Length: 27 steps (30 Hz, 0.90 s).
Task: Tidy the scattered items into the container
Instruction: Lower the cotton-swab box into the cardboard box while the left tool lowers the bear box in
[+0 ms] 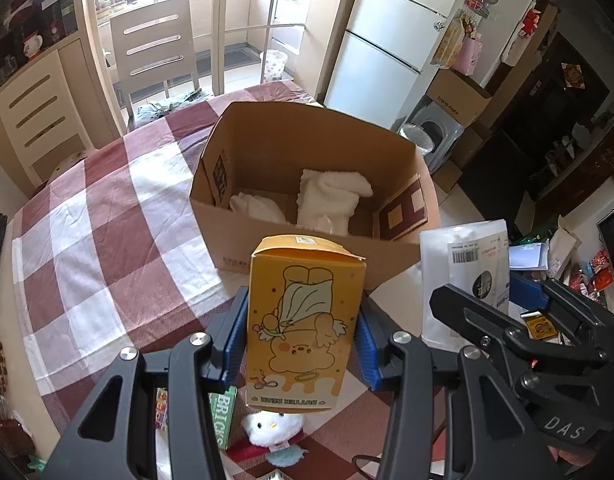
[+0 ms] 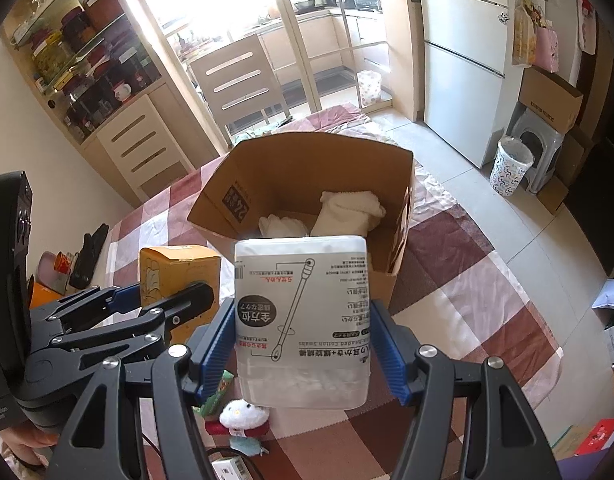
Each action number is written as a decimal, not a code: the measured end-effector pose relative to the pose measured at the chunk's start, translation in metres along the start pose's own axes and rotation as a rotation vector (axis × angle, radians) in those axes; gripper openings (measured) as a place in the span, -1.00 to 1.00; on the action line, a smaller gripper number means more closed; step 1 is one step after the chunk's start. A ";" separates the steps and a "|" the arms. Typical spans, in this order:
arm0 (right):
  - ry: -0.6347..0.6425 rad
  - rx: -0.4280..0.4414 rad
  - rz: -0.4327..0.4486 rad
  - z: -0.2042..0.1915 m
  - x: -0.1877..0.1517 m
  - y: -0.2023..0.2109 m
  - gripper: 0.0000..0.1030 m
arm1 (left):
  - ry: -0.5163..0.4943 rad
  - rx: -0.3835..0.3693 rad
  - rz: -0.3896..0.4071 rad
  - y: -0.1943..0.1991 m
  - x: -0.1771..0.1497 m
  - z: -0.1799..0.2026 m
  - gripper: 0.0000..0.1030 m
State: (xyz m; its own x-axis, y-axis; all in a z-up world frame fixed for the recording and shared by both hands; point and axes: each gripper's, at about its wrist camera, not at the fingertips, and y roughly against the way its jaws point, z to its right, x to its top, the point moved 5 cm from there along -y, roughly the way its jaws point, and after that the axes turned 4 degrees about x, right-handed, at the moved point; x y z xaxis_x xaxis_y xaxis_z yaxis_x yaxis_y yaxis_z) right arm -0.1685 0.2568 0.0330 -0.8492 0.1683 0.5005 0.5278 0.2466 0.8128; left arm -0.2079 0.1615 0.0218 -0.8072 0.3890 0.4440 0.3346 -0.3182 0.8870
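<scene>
Sunlit kitchen space fills the background of both views, with a tall white fridge [image 1: 391, 40] at upper right and a pale slatted wooden chair [image 1: 155, 48] at upper left behind a table. Covering that table is a maroon-and-white checked cloth [image 1: 107, 216], spreading across the left and middle of the left wrist view.

On the cloth, at frame centre, stands an open brown cardboard box [image 1: 307, 148], its flaps upright. Inside it lie folded white towels [image 1: 327, 200], one taller against the right side, one lower to the left.

At lower centre of the left wrist view, the left gripper [image 1: 303, 344] clamps its blue pads on the sides of a yellow carton printed with a cartoon bear [image 1: 303, 328], held upside down just short of the box's near wall. At lower centre of the right wrist view, the right gripper [image 2: 303, 356] is closed on a translucent white pack of cotton swabs [image 2: 301, 320], also before the near wall and beside the yellow carton.

Below both held items, on the cloth at the bottom of each frame, lies a small white plush toy [image 1: 273, 428], touching a green printed box [image 1: 223, 412] on its left.
</scene>
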 end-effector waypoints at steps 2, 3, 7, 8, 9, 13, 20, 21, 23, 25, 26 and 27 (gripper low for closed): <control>-0.002 0.000 0.006 -0.001 0.006 -0.001 0.28 | 0.003 -0.006 0.004 -0.001 0.007 -0.001 -0.07; -0.003 0.001 0.009 -0.001 0.009 -0.002 0.28 | 0.003 -0.010 0.007 -0.002 0.011 -0.002 -0.07; -0.019 0.015 0.020 0.001 0.024 -0.006 0.28 | 0.003 -0.023 0.027 -0.004 0.030 -0.004 -0.07; -0.024 0.018 0.024 0.001 0.028 -0.007 0.28 | 0.005 -0.030 0.032 -0.005 0.035 -0.004 -0.07; -0.027 0.020 0.028 0.002 0.032 -0.008 0.28 | 0.007 -0.038 0.035 -0.006 0.040 -0.005 -0.07; -0.033 0.023 0.047 0.004 0.050 -0.009 0.28 | 0.012 -0.065 0.045 -0.009 0.058 -0.007 -0.07; -0.065 0.039 0.060 0.011 0.077 -0.020 0.28 | 0.031 -0.093 0.050 -0.020 0.089 -0.007 -0.07; -0.071 0.043 0.061 0.012 0.081 -0.022 0.28 | 0.033 -0.098 0.049 -0.022 0.092 -0.007 -0.07; -0.081 0.047 0.058 0.014 0.086 -0.027 0.28 | 0.042 -0.111 0.044 -0.029 0.099 -0.009 -0.07; -0.092 0.051 0.056 0.016 0.091 -0.031 0.28 | 0.053 -0.124 0.038 -0.035 0.106 -0.011 -0.07; -0.097 0.053 0.055 0.017 0.093 -0.033 0.28 | 0.059 -0.131 0.035 -0.039 0.109 -0.011 -0.07; -0.102 0.054 0.053 0.019 0.095 -0.036 0.28 | 0.064 -0.138 0.031 -0.043 0.112 -0.012 -0.07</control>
State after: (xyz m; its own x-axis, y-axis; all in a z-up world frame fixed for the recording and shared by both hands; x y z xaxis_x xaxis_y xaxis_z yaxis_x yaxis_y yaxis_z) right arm -0.2677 0.2818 0.0460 -0.8155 0.2785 0.5073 0.5746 0.2848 0.7673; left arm -0.3182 0.2086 0.0321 -0.8281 0.3230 0.4581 0.2934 -0.4465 0.8453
